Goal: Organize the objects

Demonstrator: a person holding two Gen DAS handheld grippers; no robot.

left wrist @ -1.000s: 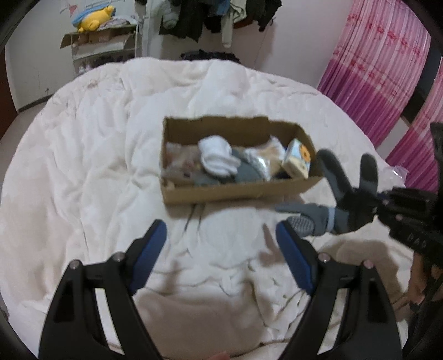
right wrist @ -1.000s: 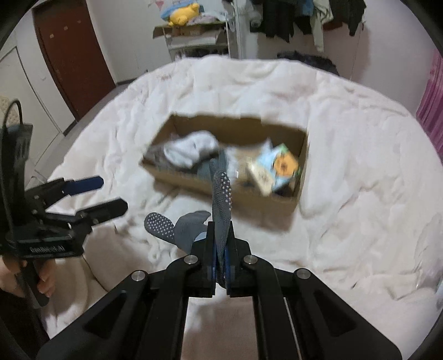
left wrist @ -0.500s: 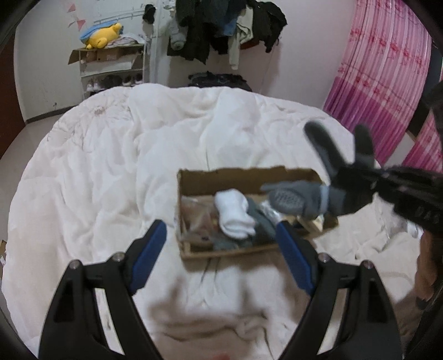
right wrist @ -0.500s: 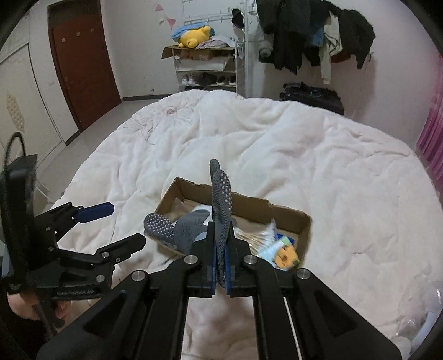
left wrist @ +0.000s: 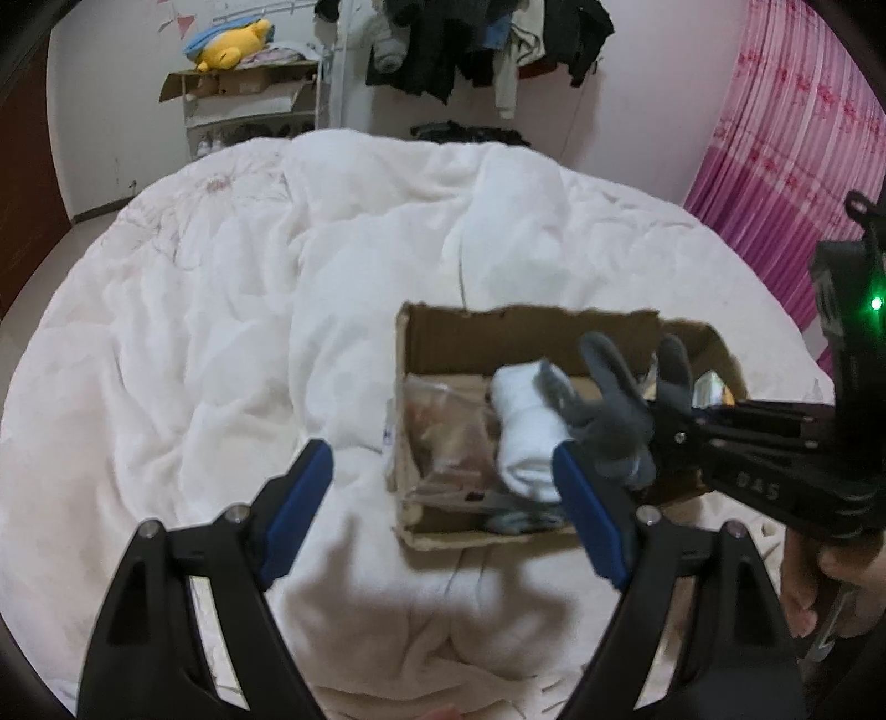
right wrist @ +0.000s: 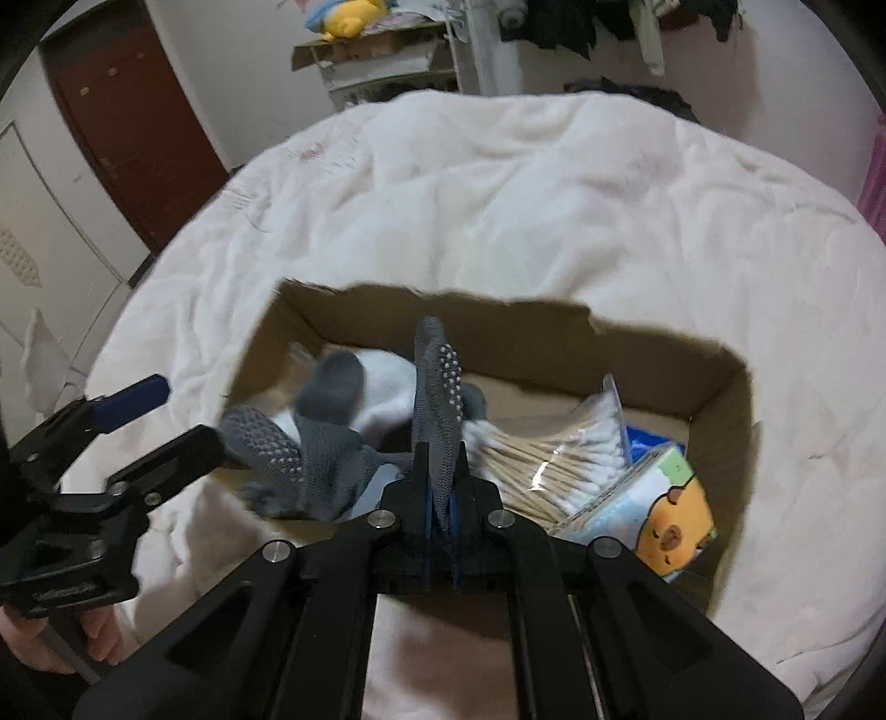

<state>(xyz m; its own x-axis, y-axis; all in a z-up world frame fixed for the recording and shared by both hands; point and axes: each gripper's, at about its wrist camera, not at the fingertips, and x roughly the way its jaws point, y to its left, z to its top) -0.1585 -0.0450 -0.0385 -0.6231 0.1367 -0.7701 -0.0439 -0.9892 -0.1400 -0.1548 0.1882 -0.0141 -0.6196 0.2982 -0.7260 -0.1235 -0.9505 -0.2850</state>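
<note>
An open cardboard box point(left wrist: 531, 327) point(right wrist: 725, 399) sits on the white bed. My right gripper point(right wrist: 441, 487) point(left wrist: 673, 410) is shut on grey grip-dot socks point(right wrist: 437, 387) point(left wrist: 614, 410) and holds them over the box's near side. The box holds a white sock roll point(left wrist: 523, 426), a clear bag of snacks point(left wrist: 443, 437), a pack of cotton swabs point(right wrist: 554, 465) and a tissue pack with a yellow bear point(right wrist: 664, 520). My left gripper point(left wrist: 443, 498) point(right wrist: 160, 415) is open and empty, above the quilt just left of the box.
The white quilt point(left wrist: 221, 332) is rumpled around the box. Far behind stand a shelf with a yellow plush point(left wrist: 232, 44), hanging clothes point(left wrist: 470, 39) and a pink curtain point(left wrist: 792, 155). A brown door point(right wrist: 127, 127) is at the left.
My right gripper carried the grey socks from the quilt in front of the box up and over the box, then lowered them toward it. My left gripper stayed open.
</note>
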